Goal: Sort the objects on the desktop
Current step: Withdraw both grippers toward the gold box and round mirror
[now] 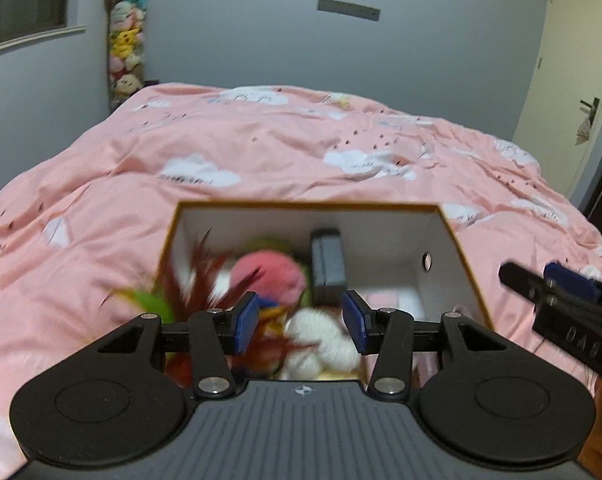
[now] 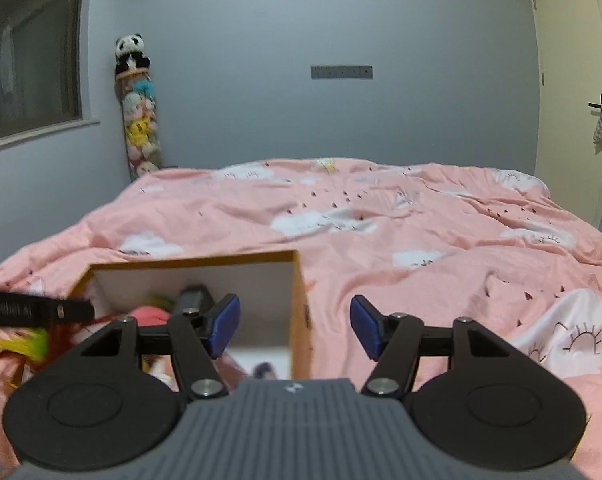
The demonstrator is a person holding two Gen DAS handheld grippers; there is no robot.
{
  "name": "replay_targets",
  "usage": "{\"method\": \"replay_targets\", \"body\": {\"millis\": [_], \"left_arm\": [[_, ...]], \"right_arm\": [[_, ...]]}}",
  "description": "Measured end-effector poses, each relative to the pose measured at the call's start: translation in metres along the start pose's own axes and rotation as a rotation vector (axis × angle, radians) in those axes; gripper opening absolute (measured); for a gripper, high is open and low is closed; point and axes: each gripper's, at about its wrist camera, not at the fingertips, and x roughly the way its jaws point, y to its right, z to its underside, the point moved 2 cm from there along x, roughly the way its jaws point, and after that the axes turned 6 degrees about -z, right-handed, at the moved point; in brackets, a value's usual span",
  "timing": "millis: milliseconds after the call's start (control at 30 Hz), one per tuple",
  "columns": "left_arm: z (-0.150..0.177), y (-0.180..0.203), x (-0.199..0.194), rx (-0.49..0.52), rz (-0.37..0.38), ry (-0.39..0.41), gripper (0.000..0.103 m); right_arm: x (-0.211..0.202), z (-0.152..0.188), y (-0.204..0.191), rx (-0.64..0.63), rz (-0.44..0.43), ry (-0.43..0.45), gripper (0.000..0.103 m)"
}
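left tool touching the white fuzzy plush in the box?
Cannot tell. In the left wrist view the open left tool overlaps the white fuzzy plush in the cardboard box, depth unclear.

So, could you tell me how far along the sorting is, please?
Mostly done, it seems: the box on the bed already holds a pink plush, white plush, grey case and feathers. Nothing is in hand: the left gripper is above the box and the right gripper beside it, jaws open and empty. No loose items show on the bed.
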Motion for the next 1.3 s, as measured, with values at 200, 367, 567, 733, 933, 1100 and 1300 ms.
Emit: {"method": "replay_targets", "body": {"millis": [200, 367, 567, 733, 933, 1100, 1300], "left_arm": [[0.032, -0.012, -0.009, 0.049, -0.052, -0.075, 0.054], [0.063, -0.025, -0.015, 0.063, -0.078, -0.182, 0.054], [0.093, -0.038, -0.019, 0.088, -0.098, -0.303, 0.054], [0.113, -0.039, -0.021, 0.147, -0.094, -0.388, 0.054], [0.132, -0.044, -0.023, 0.178, -0.103, -0.468, 0.054], [0.149, -0.045, -0.026, 0.254, -0.104, -0.521, 0.054], [0.160, -0.044, -0.031, 0.310, -0.103, -0.543, 0.054]], "right_arm": [[-0.012, 0.014, -0.028, -0.002, -0.037, -0.027, 0.069], [-0.015, 0.033, -0.054, -0.048, -0.081, -0.107, 0.069], [-0.012, 0.054, -0.082, -0.150, -0.111, -0.236, 0.069], [-0.007, 0.073, -0.095, -0.200, -0.145, -0.378, 0.070], [0.003, 0.096, -0.099, -0.191, -0.202, -0.543, 0.070], [0.015, 0.116, -0.105, -0.164, -0.280, -0.674, 0.071], [0.019, 0.130, -0.116, -0.152, -0.366, -0.723, 0.069]]}}
